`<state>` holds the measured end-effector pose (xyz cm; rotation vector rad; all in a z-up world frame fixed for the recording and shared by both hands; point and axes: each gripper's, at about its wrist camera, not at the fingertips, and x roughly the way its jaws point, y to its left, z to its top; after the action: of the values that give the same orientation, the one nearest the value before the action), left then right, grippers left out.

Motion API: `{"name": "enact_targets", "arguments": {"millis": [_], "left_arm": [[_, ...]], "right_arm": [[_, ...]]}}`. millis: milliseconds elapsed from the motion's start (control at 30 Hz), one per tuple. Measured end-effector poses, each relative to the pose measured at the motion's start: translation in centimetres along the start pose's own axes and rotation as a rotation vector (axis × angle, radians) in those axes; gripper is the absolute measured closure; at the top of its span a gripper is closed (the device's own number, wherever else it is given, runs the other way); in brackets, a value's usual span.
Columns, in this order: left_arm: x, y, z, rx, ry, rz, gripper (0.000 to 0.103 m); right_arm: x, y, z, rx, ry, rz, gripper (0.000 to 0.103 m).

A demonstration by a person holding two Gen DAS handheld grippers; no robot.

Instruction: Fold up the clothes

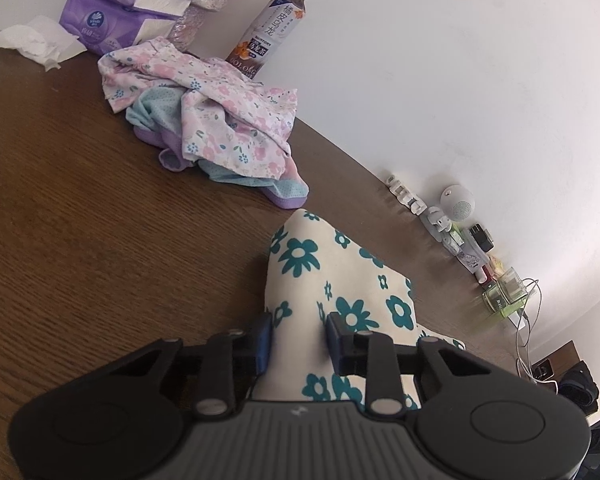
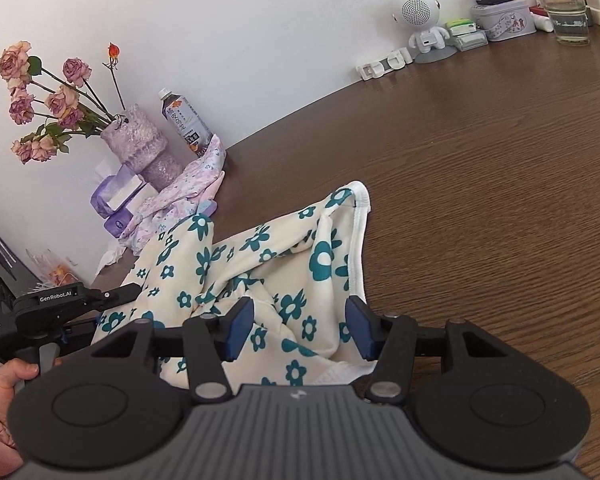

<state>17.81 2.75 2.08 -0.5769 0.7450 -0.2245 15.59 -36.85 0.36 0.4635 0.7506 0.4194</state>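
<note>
A cream garment with teal flowers [image 1: 332, 280] lies bunched on the brown wooden table [image 1: 100, 240]. In the left wrist view it rises in a peak in front of my left gripper [image 1: 300, 336], whose blue pads pinch a fold of it. In the right wrist view the same garment [image 2: 260, 264] spreads under my right gripper [image 2: 300, 328]. That gripper stands open, with crumpled cloth and the white hem [image 2: 362, 216] lying between its fingers. My left gripper [image 2: 114, 295] shows at the left edge of this view, held by a hand [image 2: 8, 376].
A heap of pink floral and blue-purple clothes [image 1: 220, 120] lies by the wall. Behind it stand a tea bottle [image 1: 272, 28], purple tissue packs [image 1: 112, 16] and a vase of dried roses [image 2: 140, 148]. A white speaker figure [image 2: 420, 20], a tin and a glass [image 2: 560, 8] line the wall.
</note>
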Motion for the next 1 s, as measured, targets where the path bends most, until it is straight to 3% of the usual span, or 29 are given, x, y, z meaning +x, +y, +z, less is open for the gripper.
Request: {"name": "enact_targets", "arguments": {"millis": [333,567,1000], "left_arm": [[-0.5,-3.3,1.4,0.167,-0.048,0.048,0.082],[-0.6,-7.3,1.4,0.355,-0.092,0.117,0.083],[0.4,-14.1,-2.4,0.732,-0.199,0.258,0.083]], "right_arm": [[0.1,0.6,-0.8,0.018,0.036,0.072,0.051],[-0.1,1.0,-1.2,0.015,0.055,0.118,0.051],[-0.6,1.3,-1.6,0.02,0.059,0.151,0.05]]}}
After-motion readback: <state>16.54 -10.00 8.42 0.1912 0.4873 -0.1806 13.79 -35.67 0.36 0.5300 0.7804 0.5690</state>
